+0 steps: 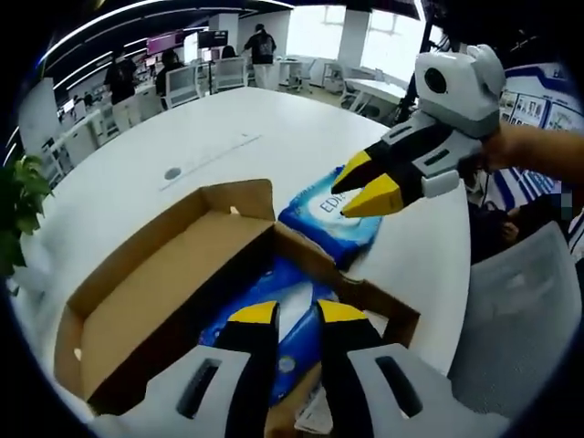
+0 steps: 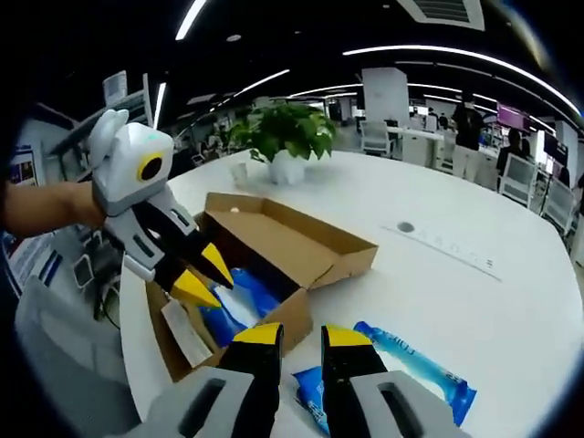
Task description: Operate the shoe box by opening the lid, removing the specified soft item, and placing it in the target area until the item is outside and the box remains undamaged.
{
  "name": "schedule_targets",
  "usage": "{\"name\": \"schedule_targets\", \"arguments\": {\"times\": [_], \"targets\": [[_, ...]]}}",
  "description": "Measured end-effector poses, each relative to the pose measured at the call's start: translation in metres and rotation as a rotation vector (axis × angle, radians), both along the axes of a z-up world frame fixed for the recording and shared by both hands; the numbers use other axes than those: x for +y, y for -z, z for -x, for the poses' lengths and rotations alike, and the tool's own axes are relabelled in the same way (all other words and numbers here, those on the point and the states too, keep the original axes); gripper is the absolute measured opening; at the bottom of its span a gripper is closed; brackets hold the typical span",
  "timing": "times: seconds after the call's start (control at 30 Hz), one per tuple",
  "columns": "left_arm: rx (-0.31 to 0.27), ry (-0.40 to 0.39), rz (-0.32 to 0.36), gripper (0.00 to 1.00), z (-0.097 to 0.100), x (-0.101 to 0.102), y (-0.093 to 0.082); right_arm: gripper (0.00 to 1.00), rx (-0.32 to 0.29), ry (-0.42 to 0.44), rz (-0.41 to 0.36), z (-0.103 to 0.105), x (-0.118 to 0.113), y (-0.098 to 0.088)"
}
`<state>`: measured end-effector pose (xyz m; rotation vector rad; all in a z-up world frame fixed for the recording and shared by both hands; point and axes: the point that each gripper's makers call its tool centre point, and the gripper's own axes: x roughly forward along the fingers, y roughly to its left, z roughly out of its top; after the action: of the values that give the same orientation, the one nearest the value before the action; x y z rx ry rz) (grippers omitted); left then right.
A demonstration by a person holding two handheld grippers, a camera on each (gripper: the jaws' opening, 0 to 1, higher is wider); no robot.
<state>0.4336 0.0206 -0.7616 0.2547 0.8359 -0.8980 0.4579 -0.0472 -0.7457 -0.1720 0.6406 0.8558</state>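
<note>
Between your left gripper's point(image 1: 297, 314) yellow-tipped jaws there is a narrow gap with nothing in it; they hover over the open shoe box point(image 1: 146, 301), above a blue soft pack point(image 1: 290, 306) lying inside it. Your right gripper point(image 2: 297, 336) likewise has its jaws slightly parted and holding nothing, poised above a second blue pack point(image 2: 411, 370) that lies flat on the white table point(image 2: 474, 292) just outside the box's end wall. In the left gripper view that outside pack sits beside the box corner, under the right gripper's tips. The lid point(image 2: 301, 233) is folded back flat on the table. Beyond the box stands a potted plant point(image 2: 285, 137), and farther off people stand among office desks point(image 1: 196, 78).
</note>
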Motion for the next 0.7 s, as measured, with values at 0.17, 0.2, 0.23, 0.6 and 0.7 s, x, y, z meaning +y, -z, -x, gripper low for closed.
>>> {"name": "schedule_targets", "arguments": {"times": [0.17,0.2,0.23,0.6,0.7], "targets": [[0.009,0.007,0.012,0.15,0.004,0.003,0.004,0.12,-0.016,-0.069,0.044,0.003,0.017,0.005],[0.012,0.011,0.012,0.15,0.005,0.003,0.005,0.12,-0.021,-0.087,0.054,0.003,0.021,0.006],[0.015,0.015,0.01,0.15,0.006,0.004,0.007,0.12,-0.026,-0.101,0.064,0.004,0.024,0.007],[0.035,0.051,-0.002,0.09,0.012,0.007,0.021,0.12,-0.05,-0.203,0.135,0.003,0.062,0.021],[0.042,0.053,0.006,0.09,0.012,0.005,0.022,0.12,-0.05,-0.22,0.146,0.001,0.07,0.025]]}}
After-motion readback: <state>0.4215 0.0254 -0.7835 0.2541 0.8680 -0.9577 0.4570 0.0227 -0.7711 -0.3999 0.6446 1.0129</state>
